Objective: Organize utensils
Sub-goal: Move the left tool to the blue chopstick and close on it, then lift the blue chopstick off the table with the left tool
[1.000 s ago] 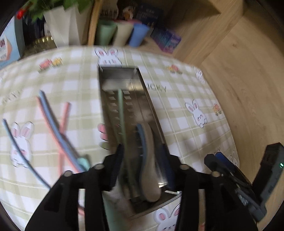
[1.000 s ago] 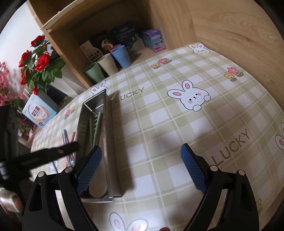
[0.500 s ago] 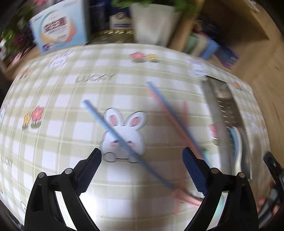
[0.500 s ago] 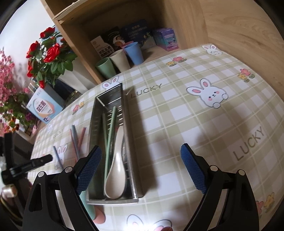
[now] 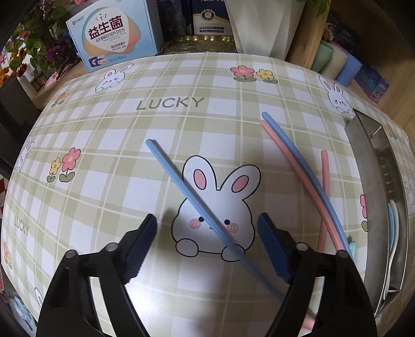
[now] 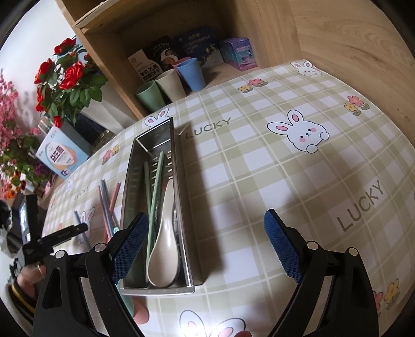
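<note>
My left gripper is open and empty, low over a single blue chopstick that lies diagonally across a printed rabbit. To its right lie another blue chopstick and two pink chopsticks. The steel utensil tray is at the far right. In the right wrist view the tray holds green chopsticks and a beige spoon. My right gripper is open and empty, near the tray's front end. The left gripper shows at the left edge there.
A checked tablecloth covers the table. At the back stand several cups, boxes, a probiotics box, a white vase and red flowers. A wooden shelf wall bounds the right side.
My left gripper opened, left the tray and swung left to hover over the single blue chopstick. The right gripper drew back and turned toward the tray, still open.
</note>
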`<state>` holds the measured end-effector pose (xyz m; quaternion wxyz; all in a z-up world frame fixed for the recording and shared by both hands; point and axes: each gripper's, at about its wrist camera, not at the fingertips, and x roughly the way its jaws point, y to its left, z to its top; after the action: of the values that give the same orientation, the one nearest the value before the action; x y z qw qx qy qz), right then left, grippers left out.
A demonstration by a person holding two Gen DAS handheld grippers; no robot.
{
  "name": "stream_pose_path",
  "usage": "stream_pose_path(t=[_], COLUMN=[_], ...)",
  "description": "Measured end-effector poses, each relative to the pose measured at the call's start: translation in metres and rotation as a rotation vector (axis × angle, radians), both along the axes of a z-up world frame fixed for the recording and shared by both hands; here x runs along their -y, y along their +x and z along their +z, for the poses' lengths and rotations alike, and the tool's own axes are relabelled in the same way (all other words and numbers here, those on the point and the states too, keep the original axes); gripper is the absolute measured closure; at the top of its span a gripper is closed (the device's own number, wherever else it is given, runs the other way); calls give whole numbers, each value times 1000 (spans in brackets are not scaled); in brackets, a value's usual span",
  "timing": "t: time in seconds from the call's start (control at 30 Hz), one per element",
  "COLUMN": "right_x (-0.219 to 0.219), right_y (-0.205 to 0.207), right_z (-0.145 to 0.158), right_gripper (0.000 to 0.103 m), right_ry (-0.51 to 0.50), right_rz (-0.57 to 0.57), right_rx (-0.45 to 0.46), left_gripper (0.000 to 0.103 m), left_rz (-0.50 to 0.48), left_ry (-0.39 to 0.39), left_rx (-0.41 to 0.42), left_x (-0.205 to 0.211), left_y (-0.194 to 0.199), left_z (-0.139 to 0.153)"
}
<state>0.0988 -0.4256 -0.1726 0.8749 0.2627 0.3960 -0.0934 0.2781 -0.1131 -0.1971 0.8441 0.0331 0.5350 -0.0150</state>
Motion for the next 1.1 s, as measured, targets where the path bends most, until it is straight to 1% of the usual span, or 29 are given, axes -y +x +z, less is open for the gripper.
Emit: stream_pose_path(t=[0.03,0.13,0.17,0.2,0.23,0.27,0.3,0.37,0.5,0.57,0.63,0.8,1.1], right_x=[0,-1,-2,-2,-3,-4,-5,-9,-25,-33,-40,-73,-125], right_y=[0,0,0,0,0,-1,-1,-2,-1,0,1,6,0], right_z=[0,0,1,1,1,2,2,5,8,7,6,6,14], right_gripper=[16,16,16,16,16,16,16,16,16,16,16,16,16], right_ry=[0,-1,-1,-1,-1,-2,-4,-17,-55,-46,-33,-110,-204], right_rz=[1,4,6,8,10,13,15,28,79,105,129,218,347], right_rx=[-1,-3,-5,-6,-7,-7,-6,3,-3,-8,-11,-67,-70], left_gripper=[30,40,47,56,63,78,88,91,92,92,93,93,92], left_rz=[0,-3,-4,-7,-7,-9,-16,-42,-73,-79,-98,-166,-250], left_ry=[2,2,-7,-19,-20,-22,-21,-5,-16,-35,-35,-40,-107], left_rx=[-2,2,6,9,10,11,9,6,0,-7,-9,-4,5], left_x=[0,-1,-2,-4,-5,-5,-6,-9,-21,-31,-37,-50,-75], left_y=[0,-3,-5,-6,-7,-7,-9,-13,-22,-28,-35,-56,-88], left_z=[-1,-3,-3,-2,-1,0,0,1,0,0,-1,-1,0])
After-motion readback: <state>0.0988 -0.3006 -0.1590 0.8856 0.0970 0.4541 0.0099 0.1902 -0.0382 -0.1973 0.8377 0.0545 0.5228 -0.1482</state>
